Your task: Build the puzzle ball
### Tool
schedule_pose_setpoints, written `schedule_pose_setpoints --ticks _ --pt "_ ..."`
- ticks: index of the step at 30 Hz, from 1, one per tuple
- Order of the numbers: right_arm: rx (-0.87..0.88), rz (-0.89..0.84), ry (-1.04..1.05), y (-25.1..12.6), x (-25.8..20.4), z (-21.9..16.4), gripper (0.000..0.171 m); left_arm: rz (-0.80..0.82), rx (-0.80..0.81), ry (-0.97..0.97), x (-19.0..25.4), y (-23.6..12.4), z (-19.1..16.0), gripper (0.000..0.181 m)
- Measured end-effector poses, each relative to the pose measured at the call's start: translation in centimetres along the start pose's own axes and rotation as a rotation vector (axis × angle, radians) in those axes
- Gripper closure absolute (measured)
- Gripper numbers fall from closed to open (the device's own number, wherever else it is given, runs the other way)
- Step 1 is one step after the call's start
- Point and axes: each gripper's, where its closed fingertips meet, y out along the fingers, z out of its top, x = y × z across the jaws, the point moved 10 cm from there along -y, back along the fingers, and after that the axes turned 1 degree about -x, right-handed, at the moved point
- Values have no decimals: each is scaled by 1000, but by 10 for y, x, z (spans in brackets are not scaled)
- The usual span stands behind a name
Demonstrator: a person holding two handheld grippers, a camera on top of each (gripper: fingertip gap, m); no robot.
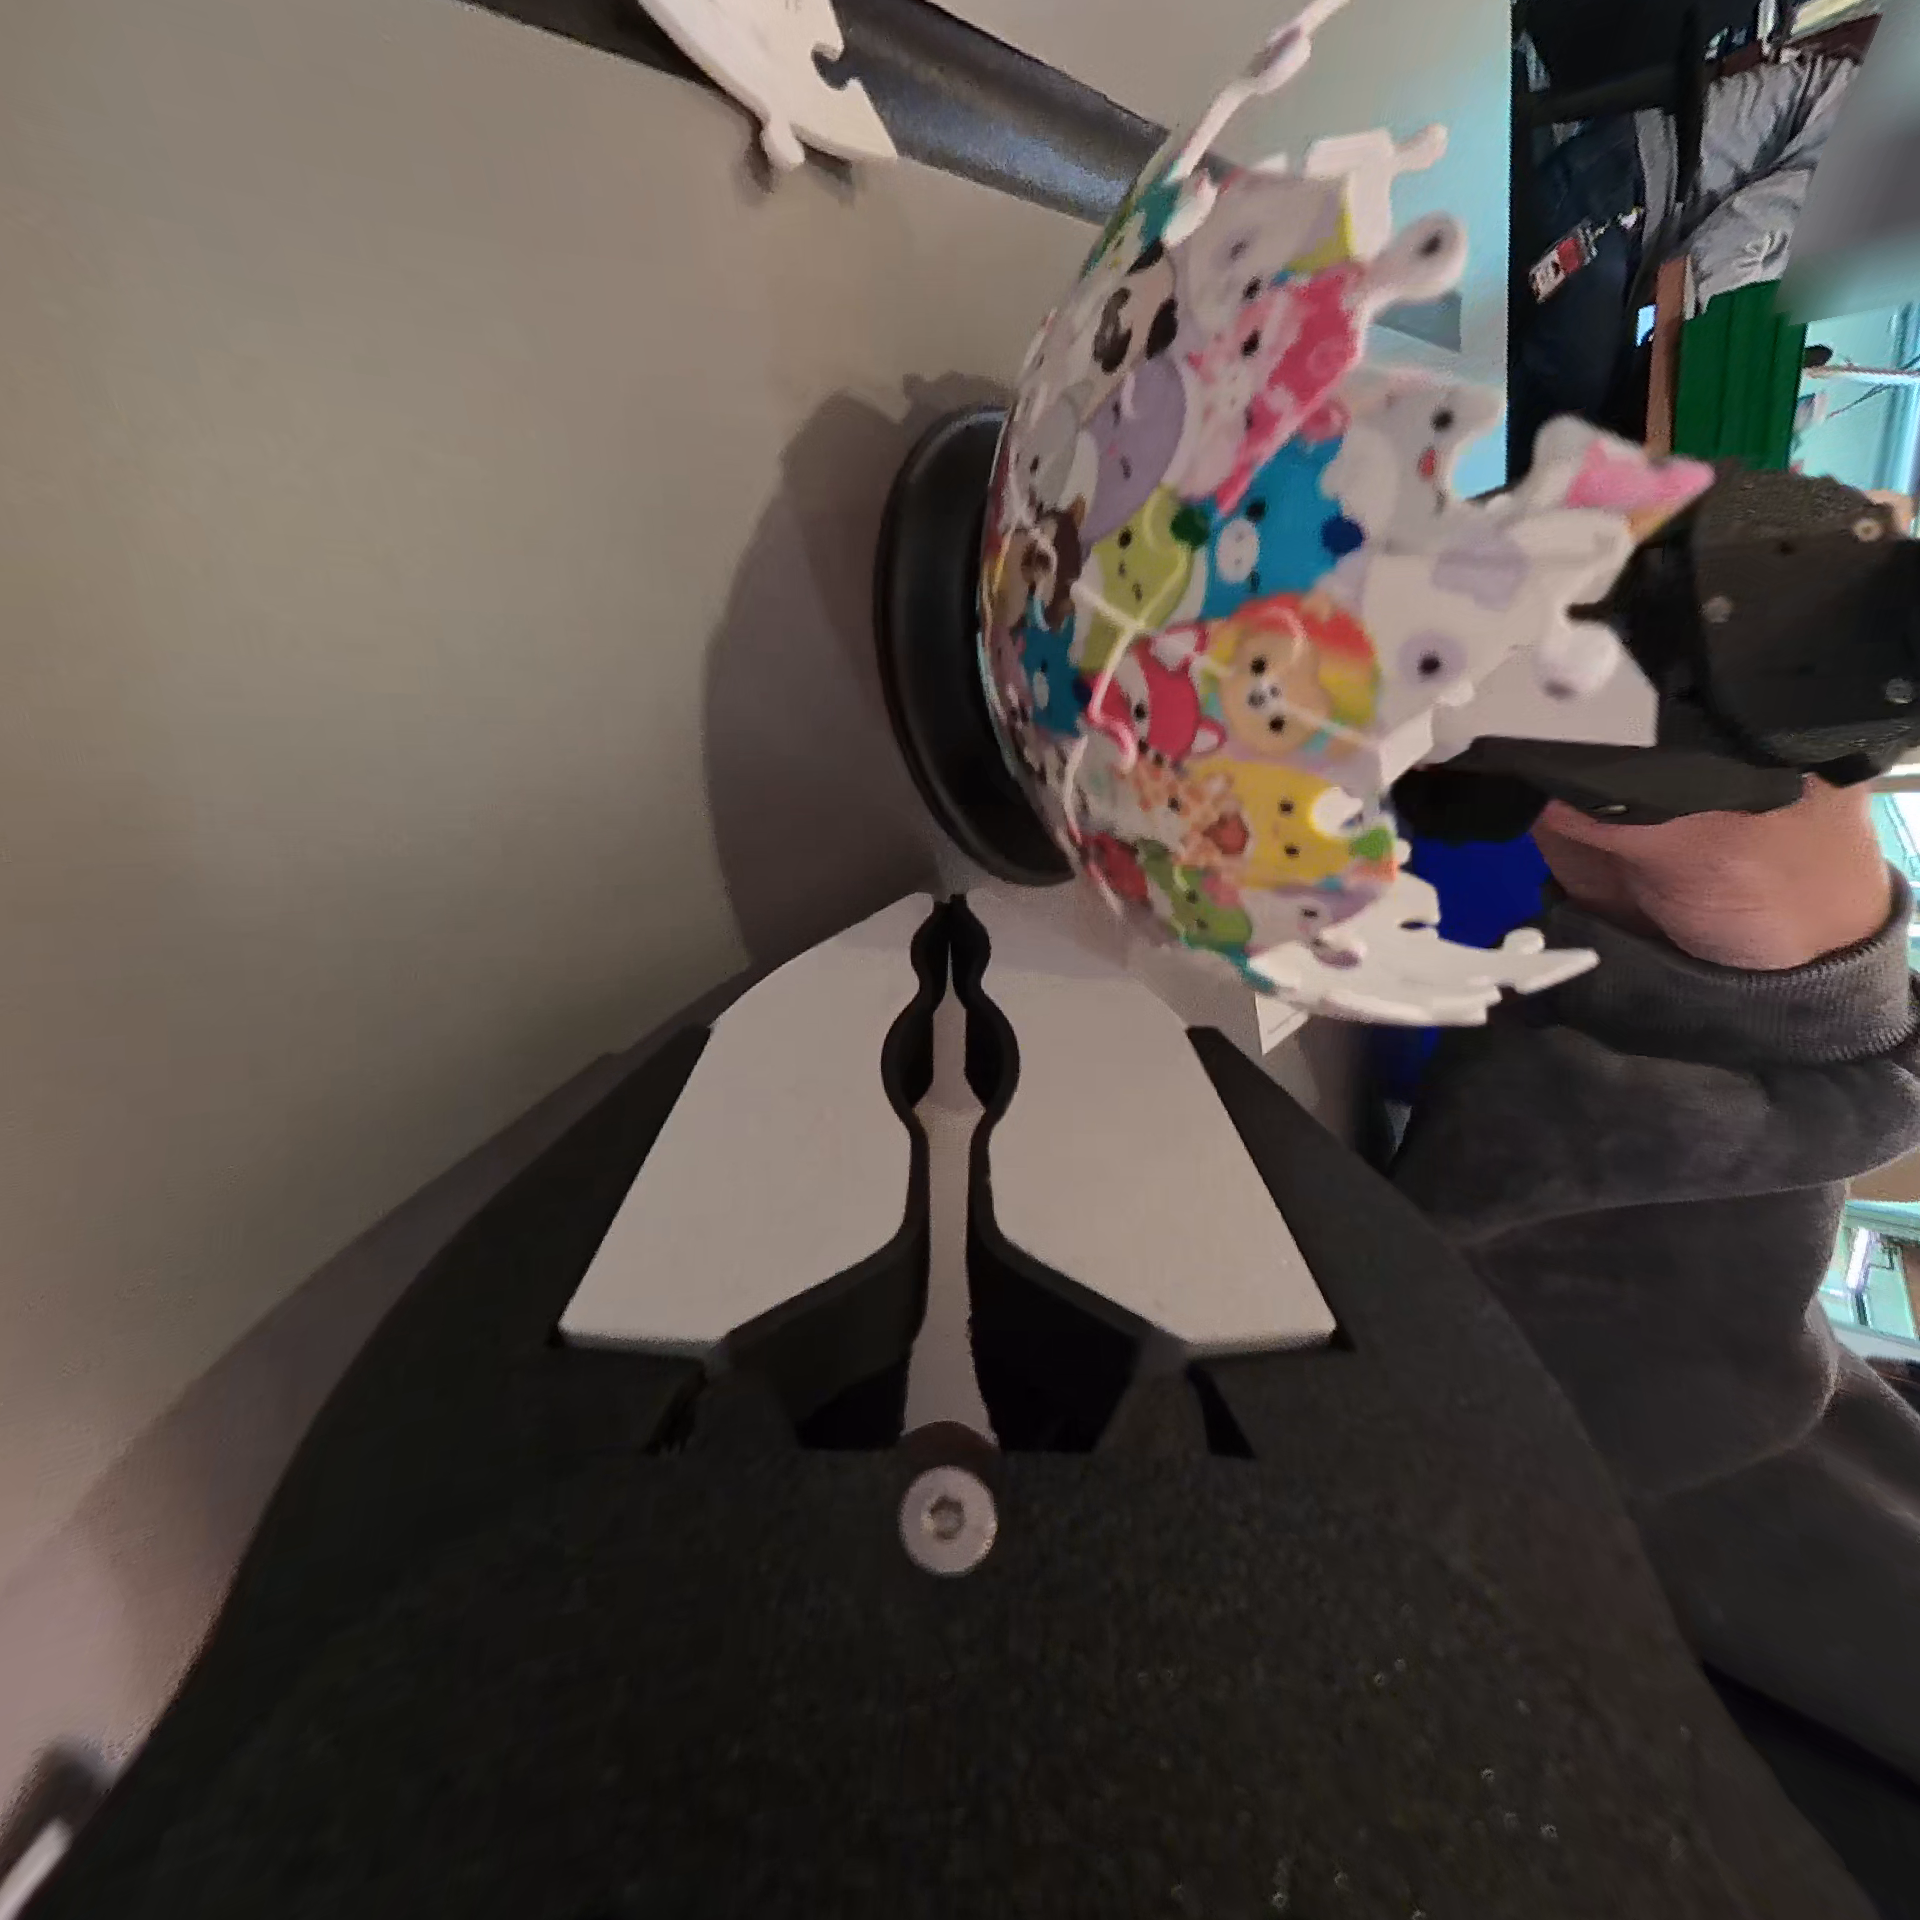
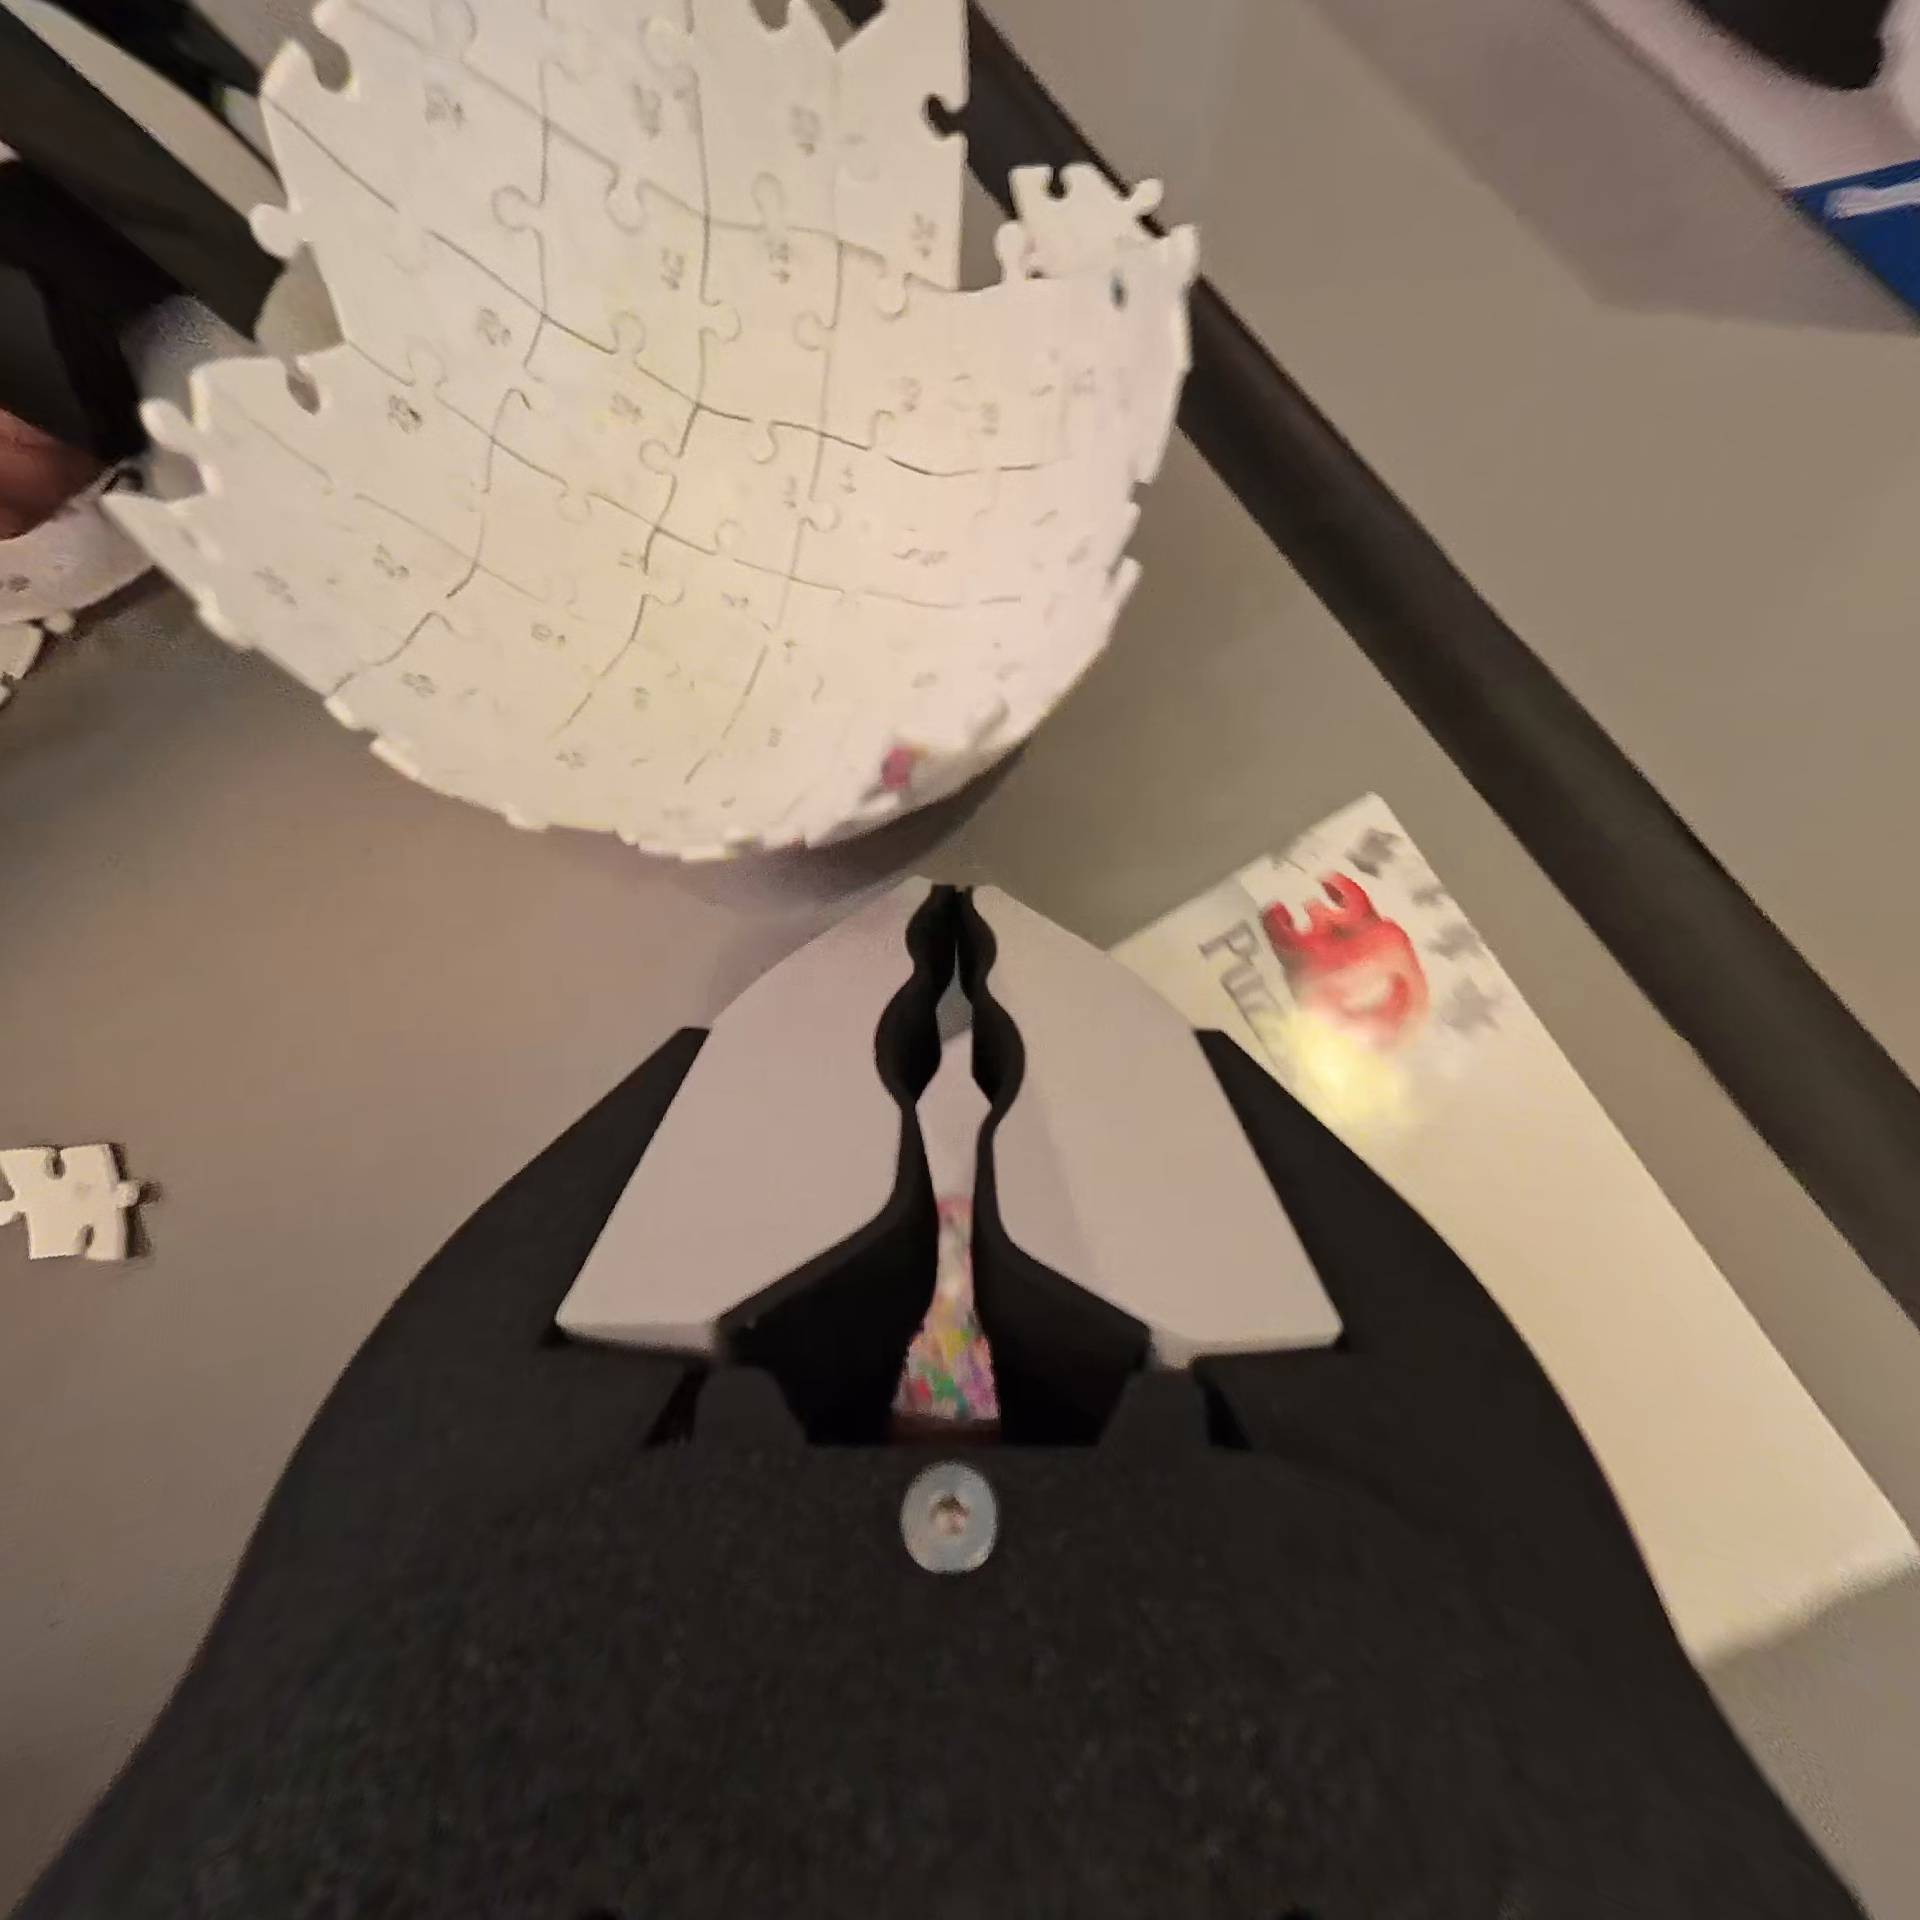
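Two hand-held grippers are in use, one in each of my hands. My left hand-held gripper (image 1: pixel 951 920) has its grey fingers pressed together, with nothing visible between the tips. It points at the black ring-shaped stand (image 1: pixel 925 665) that carries the half-built puzzle ball (image 1: pixel 1195 582), a curved shell of plastic pieces printed with bright cartoon animals on the outside. The stand sits on the grey worktop (image 1: pixel 364 623). In the left wrist view, my right hand-held gripper (image 1: pixel 1621 665) is at the open, jagged rim of the shell, touching or just beside the white and lilac pieces there; blur hides the exact contact.

In the right wrist view, that right hand-held gripper (image 2: pixel 951 904) also has its fingers closed at the tips, just beside the foot of the shell; further back between them lies a thin multicoloured sliver, which I cannot identify. The white, numbered inner face of the ball fills the upper view. A loose white puzzle piece (image 2: pixel 73 1200) lies well apart on the worktop at left, and a white printed leaflet (image 2: pixel 1455 1195) lies to the right.
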Motion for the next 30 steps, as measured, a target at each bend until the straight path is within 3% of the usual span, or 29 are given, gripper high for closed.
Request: schedule_pose_setpoints --ticks 4,6,11,16,20,24,27,30 --pt "34 -178 -15 -37 -11 -5 171 -40 95 44 4 -21 -8 181" --pt "113 -251 -10 -51 -23 -7 154 -49 146 111 12 -34 -11 181" --pt "392 -302 19 -60 -76 -24 134 -16 296 251 40 -67 -33 154" --pt "530 -378 -154 -69 -149 -54 131 83 419 484 81 -98 -91 133" --pt "523 -329 -236 -88 -202 -75 127 222 525 674 109 -113 -154 116" --pt "535 -175 -162 -96 -245 -120 127 263 500 687 115 -112 -211 108" --pt "547 -155 -142 -104 -267 -146 123 248 453 676 118 -110 -227 107" --pt "569 -170 -164 -118 -280 -159 122 254 403 749 112 -112 -214 111"
